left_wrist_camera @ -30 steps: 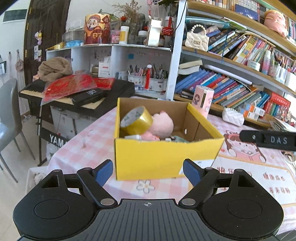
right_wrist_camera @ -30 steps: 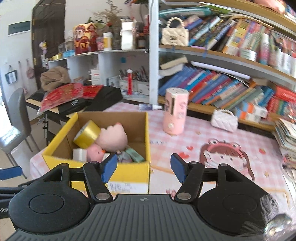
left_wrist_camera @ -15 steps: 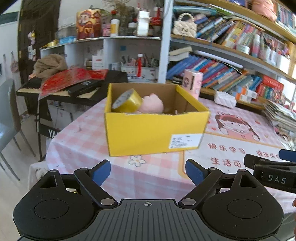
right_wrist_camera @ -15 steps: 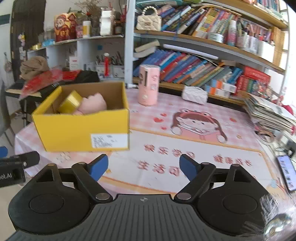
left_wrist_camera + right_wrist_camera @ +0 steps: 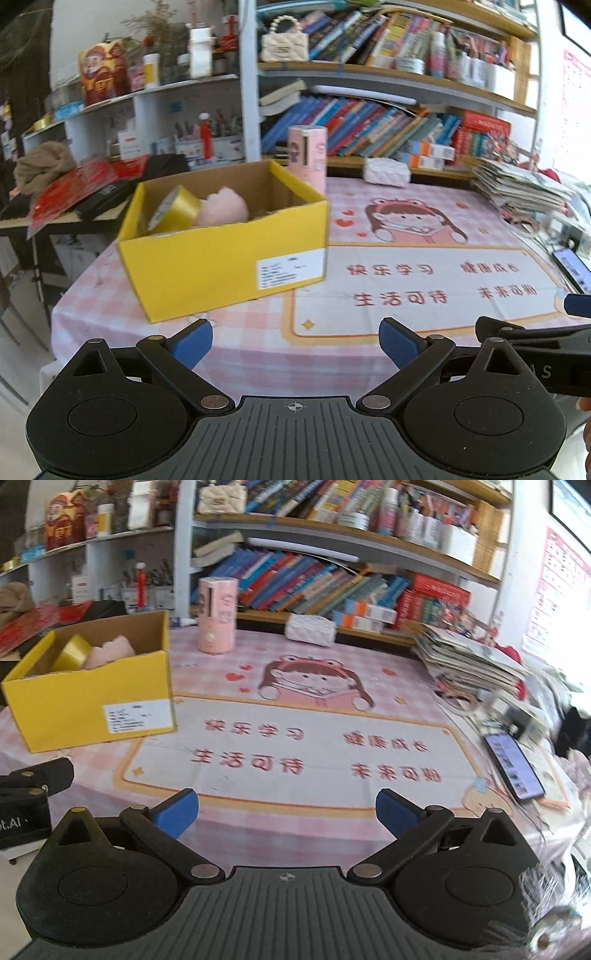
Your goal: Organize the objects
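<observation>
A yellow cardboard box point(image 5: 221, 258) point(image 5: 74, 701) sits at the table's left end. Inside it lie a roll of gold tape point(image 5: 173, 214) point(image 5: 72, 651) and a pink plush toy point(image 5: 223, 208) point(image 5: 110, 655). My left gripper point(image 5: 295, 341) hangs back from the near table edge, below and right of the box; its jaws are opening with nothing between them. My right gripper point(image 5: 286, 812) is over the near edge of the pink mat point(image 5: 295, 753), its jaws also opening and empty. The other gripper's black body shows at each view's edge.
A pink cylinder point(image 5: 217, 614) stands behind the box, a white pouch point(image 5: 310, 629) beside it. Stacked magazines point(image 5: 469, 661) and a phone point(image 5: 513, 766) lie at the table's right. Bookshelves point(image 5: 388, 125) run along the back; a keyboard piled with red items point(image 5: 74, 188) stands on the left.
Both grippers have drawn back from the box and swung right; the box now sits farther off and to the left. Both pairs of jaws have widened.
</observation>
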Demonstrator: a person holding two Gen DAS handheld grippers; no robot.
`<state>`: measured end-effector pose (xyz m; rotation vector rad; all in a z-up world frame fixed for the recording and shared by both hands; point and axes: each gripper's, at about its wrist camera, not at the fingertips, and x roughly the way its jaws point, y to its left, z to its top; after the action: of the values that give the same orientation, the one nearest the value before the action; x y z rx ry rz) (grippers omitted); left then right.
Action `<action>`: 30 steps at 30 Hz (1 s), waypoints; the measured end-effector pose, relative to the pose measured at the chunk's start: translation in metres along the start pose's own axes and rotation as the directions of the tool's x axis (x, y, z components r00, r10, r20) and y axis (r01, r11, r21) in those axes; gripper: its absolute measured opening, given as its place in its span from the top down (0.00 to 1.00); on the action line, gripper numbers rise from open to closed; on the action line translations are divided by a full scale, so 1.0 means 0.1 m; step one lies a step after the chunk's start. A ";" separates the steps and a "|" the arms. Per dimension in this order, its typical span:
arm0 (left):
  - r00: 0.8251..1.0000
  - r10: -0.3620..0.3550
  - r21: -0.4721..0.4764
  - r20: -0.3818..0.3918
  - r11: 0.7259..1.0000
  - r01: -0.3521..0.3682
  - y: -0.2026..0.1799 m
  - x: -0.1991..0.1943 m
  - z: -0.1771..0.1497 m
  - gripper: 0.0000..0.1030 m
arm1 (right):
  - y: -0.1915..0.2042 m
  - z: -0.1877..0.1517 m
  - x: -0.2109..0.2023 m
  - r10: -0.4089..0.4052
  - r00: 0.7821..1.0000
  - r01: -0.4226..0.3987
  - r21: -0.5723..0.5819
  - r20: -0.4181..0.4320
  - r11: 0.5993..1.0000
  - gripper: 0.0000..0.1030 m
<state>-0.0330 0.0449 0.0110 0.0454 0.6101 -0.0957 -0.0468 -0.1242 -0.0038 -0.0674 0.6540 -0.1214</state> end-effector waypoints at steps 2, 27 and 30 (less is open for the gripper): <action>1.000 -0.007 0.013 -0.004 1.000 0.007 -0.06 0.01 -0.01 0.03 | -0.06 -0.01 0.00 -0.012 1.000 0.013 0.021 -0.011 1.000 0.00; 0.996 0.072 0.033 -0.046 0.997 -0.070 -0.33 0.12 0.05 0.02 | -0.22 -0.01 0.12 -0.076 0.994 0.080 0.053 -0.072 0.995 0.00; 0.996 0.074 0.031 -0.051 0.997 -0.072 -0.33 0.12 0.04 0.02 | -0.22 -0.02 0.13 -0.075 0.994 0.080 0.056 -0.076 0.995 0.00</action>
<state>-0.0244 0.0110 0.0073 0.0990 0.6583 -0.0328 -0.0402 -0.1481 -0.0108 -0.0313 0.7217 -0.2190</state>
